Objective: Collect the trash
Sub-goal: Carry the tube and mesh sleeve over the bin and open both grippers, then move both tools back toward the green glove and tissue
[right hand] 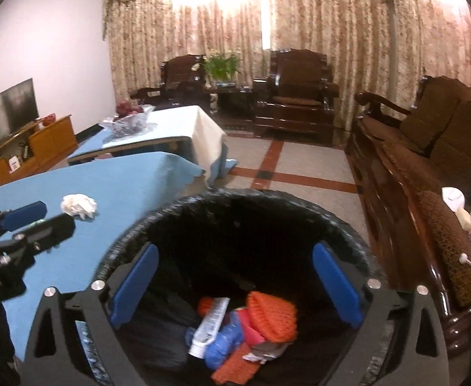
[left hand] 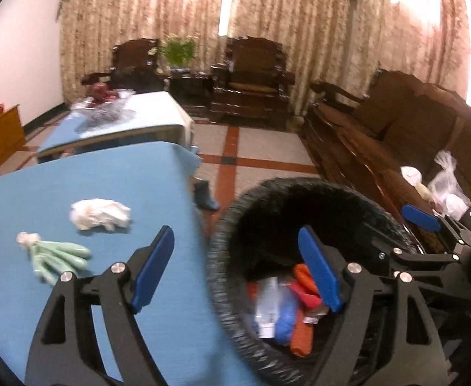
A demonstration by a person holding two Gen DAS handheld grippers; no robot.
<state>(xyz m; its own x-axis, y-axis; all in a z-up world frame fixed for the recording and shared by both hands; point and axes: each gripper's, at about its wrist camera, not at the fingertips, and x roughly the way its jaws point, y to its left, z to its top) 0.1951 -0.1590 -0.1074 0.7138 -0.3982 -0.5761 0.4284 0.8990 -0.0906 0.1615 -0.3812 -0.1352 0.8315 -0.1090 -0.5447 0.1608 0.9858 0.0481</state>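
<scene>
Blue cloth covers the tabletop on the left side of the room, and two pieces of trash lie on it: a pale green rubber glove near the edge, fingers spread, and a crumpled white tissue just beyond it, the two apart from each other. Farther back a second table carries a heap of clear plastic wrap and something dark red. Against the pink left wall stands a low wooden TV cabinet with a dark television on it.

The left hand-held gripper hangs released, empty, one blue pad over the cloth and the other over the bin's mouth. Just beside the tabletop sits the trash bin, lined with a black bag; inside are orange mesh pieces, a blue crumpled wrapper, a white tube and a bit of red packaging. The right hand-held gripper hovers above the bin opening, its pads spread wide with nothing between them.

Patterned curtains fill the back wall, glowing where light comes through. Two dark carved armchairs flank a small stand with a green plant. Pale floor tiles are crossed by red bands. Along the right runs a long wooden sofa with brown cushions, and clear plastic bags rest on its near end.
</scene>
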